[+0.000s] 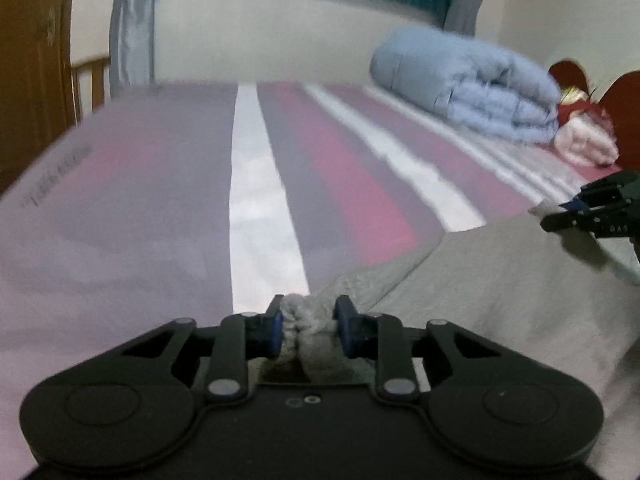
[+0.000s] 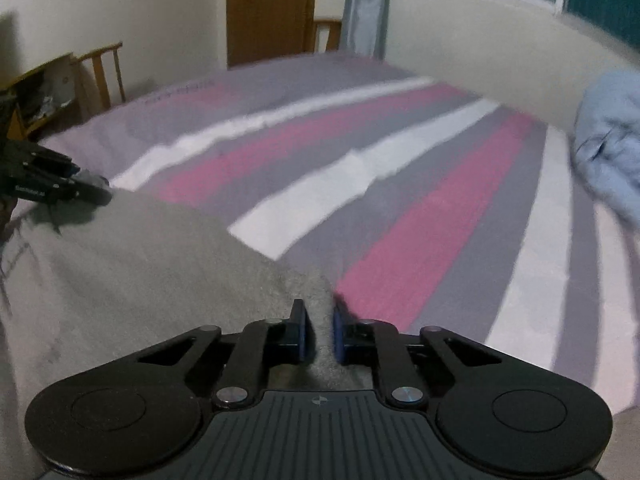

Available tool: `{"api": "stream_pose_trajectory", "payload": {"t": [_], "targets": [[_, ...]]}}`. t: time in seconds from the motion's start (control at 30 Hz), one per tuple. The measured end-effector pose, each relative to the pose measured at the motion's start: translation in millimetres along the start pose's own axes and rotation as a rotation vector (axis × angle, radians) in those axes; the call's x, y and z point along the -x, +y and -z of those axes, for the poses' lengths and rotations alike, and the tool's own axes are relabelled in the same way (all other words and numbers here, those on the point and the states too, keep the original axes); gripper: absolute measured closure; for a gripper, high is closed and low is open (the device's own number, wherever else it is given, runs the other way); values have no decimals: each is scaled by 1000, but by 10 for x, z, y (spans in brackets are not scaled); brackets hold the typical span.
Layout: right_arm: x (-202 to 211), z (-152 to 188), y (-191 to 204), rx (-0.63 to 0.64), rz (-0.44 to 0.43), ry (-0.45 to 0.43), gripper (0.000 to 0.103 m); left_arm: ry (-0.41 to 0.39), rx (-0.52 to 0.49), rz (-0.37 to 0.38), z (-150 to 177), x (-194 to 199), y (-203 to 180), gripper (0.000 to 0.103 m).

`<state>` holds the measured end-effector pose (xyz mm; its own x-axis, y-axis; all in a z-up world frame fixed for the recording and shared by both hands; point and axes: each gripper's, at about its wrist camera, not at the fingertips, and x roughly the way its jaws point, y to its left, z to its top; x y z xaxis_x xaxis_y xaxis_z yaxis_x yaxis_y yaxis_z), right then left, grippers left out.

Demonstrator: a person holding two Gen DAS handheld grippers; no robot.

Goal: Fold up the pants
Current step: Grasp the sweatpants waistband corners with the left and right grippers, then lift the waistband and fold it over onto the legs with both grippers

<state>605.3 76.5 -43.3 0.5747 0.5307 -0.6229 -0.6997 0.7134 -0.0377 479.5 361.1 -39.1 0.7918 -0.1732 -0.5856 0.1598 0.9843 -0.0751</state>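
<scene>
Pants [image 1: 500, 280] are soft, limp grey knit: light, will sag and drape between grip points, no slip risk on the blue pads [image 1: 275, 326]. Best held at two corners of one edge, which is the case now. Left gripper [image 1: 308, 326] is clenched on a bunched corner; right gripper [image 2: 318, 332] is clamped on the other corner, cloth flat between its jaws. The garment lies spread on the striped bedsheet [image 1: 260, 184], near edge of the bed, plain grey, slightly fuzzy.
</scene>
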Motion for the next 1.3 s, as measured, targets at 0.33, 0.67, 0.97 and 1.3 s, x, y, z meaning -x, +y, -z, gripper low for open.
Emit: {"api": "stream_pose_trajectory", "payload": {"t": [0.33, 0.67, 0.97, 1.3], "targets": [[1529, 340, 832, 139, 110, -192, 90, -252, -2, 70, 272, 1398, -394, 87], [2051, 1563, 1831, 182, 181, -143, 90, -141, -22, 45, 1143, 1906, -951, 87], [2493, 2188, 2058, -93, 190, -172, 37, -71, 199, -79, 1588, 2260, -1037, 78], [2672, 1977, 1597, -480, 162, -212, 37, -112, 621, 58, 1700, 2253, -1085, 73]]}}
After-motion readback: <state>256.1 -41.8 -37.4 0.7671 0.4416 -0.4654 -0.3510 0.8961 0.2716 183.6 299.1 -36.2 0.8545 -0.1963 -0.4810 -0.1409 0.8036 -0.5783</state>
